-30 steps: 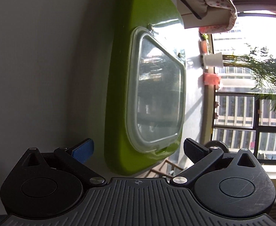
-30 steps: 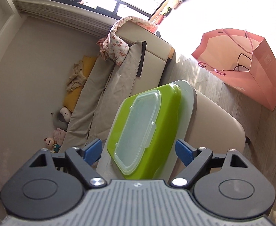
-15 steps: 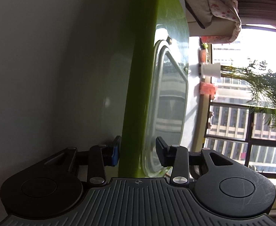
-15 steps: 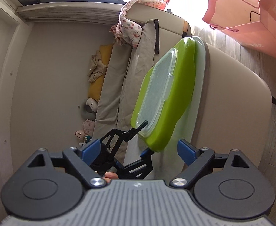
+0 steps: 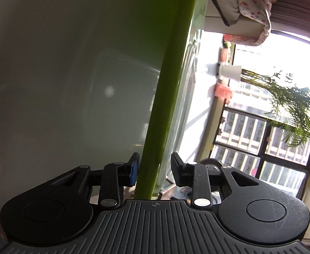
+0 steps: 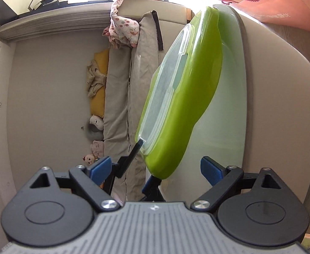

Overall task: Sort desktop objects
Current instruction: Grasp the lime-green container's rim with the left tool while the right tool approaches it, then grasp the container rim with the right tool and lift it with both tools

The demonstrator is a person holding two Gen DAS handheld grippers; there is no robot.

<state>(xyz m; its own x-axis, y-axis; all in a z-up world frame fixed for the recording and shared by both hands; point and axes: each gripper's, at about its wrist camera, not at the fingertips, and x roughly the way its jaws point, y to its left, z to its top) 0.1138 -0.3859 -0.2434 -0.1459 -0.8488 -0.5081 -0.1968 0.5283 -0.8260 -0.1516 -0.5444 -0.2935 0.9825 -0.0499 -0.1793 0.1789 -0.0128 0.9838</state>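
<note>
A green tray [image 5: 167, 97] carrying a clear plastic lid [image 6: 165, 89] rests on the glass table [image 6: 224, 122], its near end tipped off the glass. In the left wrist view the tray shows edge-on between the fingers. My left gripper [image 5: 153, 169] is closing on that near edge: the blue pad touches the green underside and the other finger sits against the lid [image 5: 182, 97]. In the right wrist view the left gripper [image 6: 146, 163] grips the tray [image 6: 188, 97] at its near corner. My right gripper [image 6: 155, 168] stands open just short of that end, touching nothing.
A pink paper bag [image 6: 271, 0] stands on the floor beyond the table. A grey sofa [image 6: 121, 97] with clothes and plush toys [image 6: 95, 122] runs along the wall. A window with a plant [image 5: 282, 105] and a white cup [image 5: 230, 73] lie beyond the table [image 5: 70, 84].
The left jaws went from wide open to closed on the tray's near edge, and the tray now shows edge-on. The right gripper rolled and came closer; the tray's near end lifted.
</note>
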